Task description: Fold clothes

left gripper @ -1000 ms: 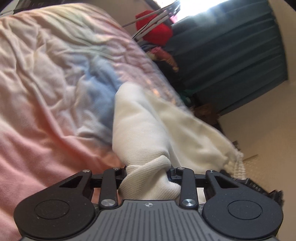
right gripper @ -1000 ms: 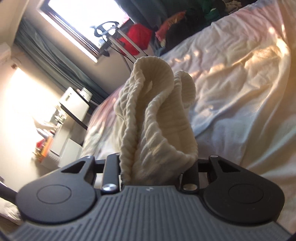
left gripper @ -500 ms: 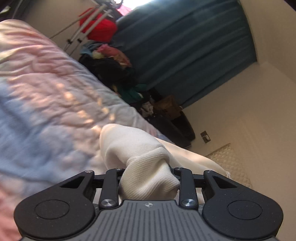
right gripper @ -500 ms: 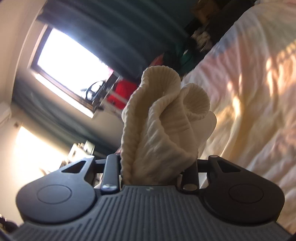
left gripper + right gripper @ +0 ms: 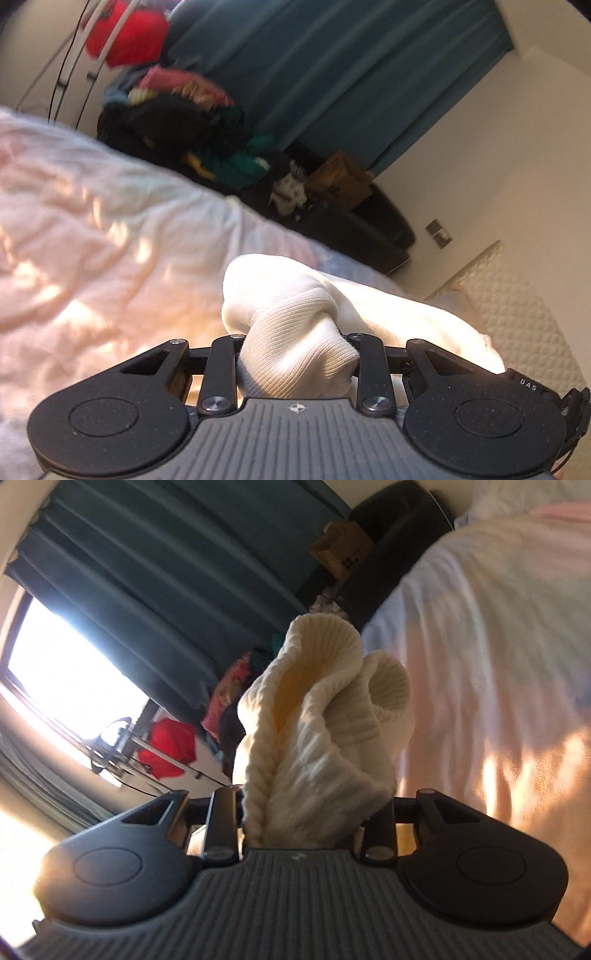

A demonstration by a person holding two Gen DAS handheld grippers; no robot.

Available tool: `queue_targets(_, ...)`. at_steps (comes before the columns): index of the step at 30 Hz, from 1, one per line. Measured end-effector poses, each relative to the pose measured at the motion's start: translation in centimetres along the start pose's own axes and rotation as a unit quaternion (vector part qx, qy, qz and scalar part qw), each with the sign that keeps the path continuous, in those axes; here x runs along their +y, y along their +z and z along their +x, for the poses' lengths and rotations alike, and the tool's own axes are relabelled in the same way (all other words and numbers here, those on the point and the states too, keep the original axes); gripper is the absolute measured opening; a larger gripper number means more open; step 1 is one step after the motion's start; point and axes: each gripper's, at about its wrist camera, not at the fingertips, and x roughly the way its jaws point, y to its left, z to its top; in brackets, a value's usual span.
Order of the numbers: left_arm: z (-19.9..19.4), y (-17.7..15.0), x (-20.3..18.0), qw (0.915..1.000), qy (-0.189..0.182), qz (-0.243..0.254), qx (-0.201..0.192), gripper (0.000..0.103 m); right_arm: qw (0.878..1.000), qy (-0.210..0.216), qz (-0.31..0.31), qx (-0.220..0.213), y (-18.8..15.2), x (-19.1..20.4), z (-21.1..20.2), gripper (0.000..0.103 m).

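Note:
A cream ribbed sock [image 5: 295, 332] fills the jaws of my left gripper [image 5: 295, 365], which is shut on its smooth end; the rest of the sock trails off to the right over the bed. In the right wrist view my right gripper [image 5: 314, 823] is shut on the ribbed cuff end of the cream sock [image 5: 317, 738], whose open mouth flares upward. The fingertips of both grippers are hidden by the fabric. Both hold the sock above a pale pink and white bedspread [image 5: 110, 240].
Beyond the bed edge a heap of dark and coloured clothes [image 5: 184, 133] lies by a teal curtain [image 5: 332, 74]. A red garment [image 5: 168, 746] hangs on a drying rack near the bright window [image 5: 62, 679]. A cardboard box [image 5: 340, 181] rests on a dark seat.
Both grippers have swept sideways across the bed with the sock still gripped. The views have swung from the bedspread toward the curtain, clothes heap and wall.

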Motion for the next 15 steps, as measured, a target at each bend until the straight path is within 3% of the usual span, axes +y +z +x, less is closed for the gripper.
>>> queue_targets(4,2.1,-3.5,4.1,0.9993,-0.01,0.029,0.02,0.032,1.0,-0.008,-0.007,0.024,-3.1,-5.0,3.3,0.038)
queue_targets(9,1.6,-8.1,6.0,0.9952,0.005,0.086,0.046,0.037,0.999,0.017,0.037,0.01,-7.5,-11.0,2.5,0.039)
queue_targets(12,2.2,-9.1,6.2,0.9877,0.033,0.138,0.067,0.052,0.998,0.012,0.068,0.002,-10.5,-13.2,2.1,0.042)
queue_targets(15,1.6,-8.3,5.7,0.9854,0.055,0.136,0.086,0.06,0.997,-0.013,0.076,0.009,-11.3,-12.8,1.4,0.047)
